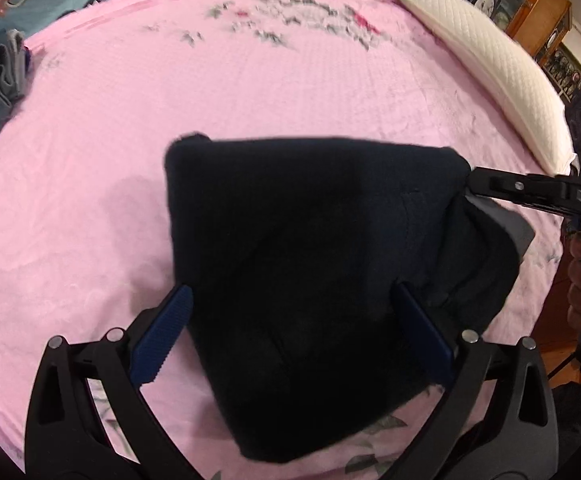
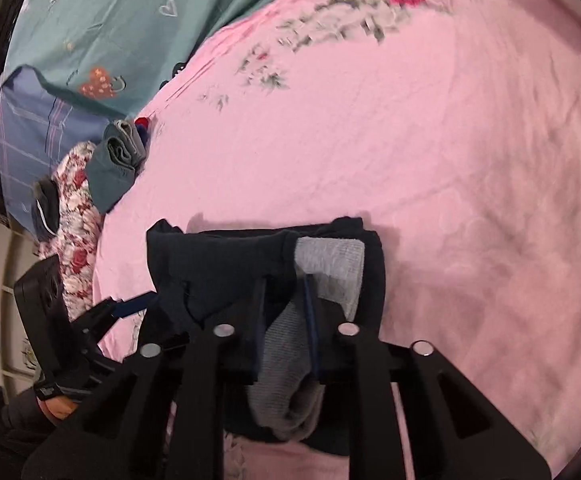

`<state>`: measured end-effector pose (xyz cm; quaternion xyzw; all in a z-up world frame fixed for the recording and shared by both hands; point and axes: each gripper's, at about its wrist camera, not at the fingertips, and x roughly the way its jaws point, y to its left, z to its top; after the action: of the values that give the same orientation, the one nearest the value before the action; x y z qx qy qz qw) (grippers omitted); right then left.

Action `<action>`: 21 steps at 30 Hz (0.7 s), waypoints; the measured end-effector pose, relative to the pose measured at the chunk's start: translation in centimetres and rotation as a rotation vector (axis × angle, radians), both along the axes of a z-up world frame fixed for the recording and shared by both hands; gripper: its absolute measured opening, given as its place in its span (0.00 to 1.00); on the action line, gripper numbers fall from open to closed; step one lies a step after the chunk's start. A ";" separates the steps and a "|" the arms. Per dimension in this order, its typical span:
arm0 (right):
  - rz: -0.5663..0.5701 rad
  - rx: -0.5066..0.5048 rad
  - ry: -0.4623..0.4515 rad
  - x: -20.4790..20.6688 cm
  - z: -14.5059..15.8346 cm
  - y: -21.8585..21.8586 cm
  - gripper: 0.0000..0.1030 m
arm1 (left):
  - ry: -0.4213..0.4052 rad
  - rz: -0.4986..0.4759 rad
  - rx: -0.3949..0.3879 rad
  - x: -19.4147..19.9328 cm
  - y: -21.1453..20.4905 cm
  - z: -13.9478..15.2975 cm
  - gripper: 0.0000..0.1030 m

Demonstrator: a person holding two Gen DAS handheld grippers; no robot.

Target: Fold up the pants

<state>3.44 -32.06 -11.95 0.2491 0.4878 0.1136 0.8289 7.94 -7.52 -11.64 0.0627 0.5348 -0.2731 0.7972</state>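
R gripper (image 2: 284, 304) fingers nearly closed on the dark pants (image 2: 226, 268), pinching cloth incl. grey lining (image 2: 330, 264) that bunches betw. them. Pants folded into a thick bundle, lying on pink bedspread (image 2: 430, 160). L gripper (image 2: 130, 306) at lower left, blue pad touching bundle's edge. Folded teal garment (image 2: 110, 164) + floral cloth (image 2: 76, 220) further left, well apart from pants.

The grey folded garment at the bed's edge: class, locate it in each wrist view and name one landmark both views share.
Left wrist: grey garment at far left edge, upper part.
Right wrist: left of centre, where pink meets teal.
Shared landmark: dark pants on the pink blanket.
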 end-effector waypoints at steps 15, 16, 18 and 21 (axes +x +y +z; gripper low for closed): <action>0.203 -0.313 0.036 -5.3 -1.6 3.8 0.33 | 0.148 0.021 -0.026 -2.2 3.5 -2.4 0.98; 0.214 -0.324 0.052 -5.2 -0.9 3.7 0.33 | 0.111 0.027 -0.013 -2.5 3.8 -1.7 0.98; 0.229 -0.335 0.034 -4.7 1.8 3.8 0.33 | 0.022 0.062 0.004 -3.1 4.8 0.3 0.98; 0.262 -0.251 -0.090 -3.7 6.1 4.4 0.33 | -0.071 0.127 -0.051 -4.0 7.0 3.1 0.98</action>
<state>-0.30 -27.65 -5.87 0.0728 0.4887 0.1697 0.8527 3.97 -0.50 -8.50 0.0180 0.5019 -0.2331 0.8327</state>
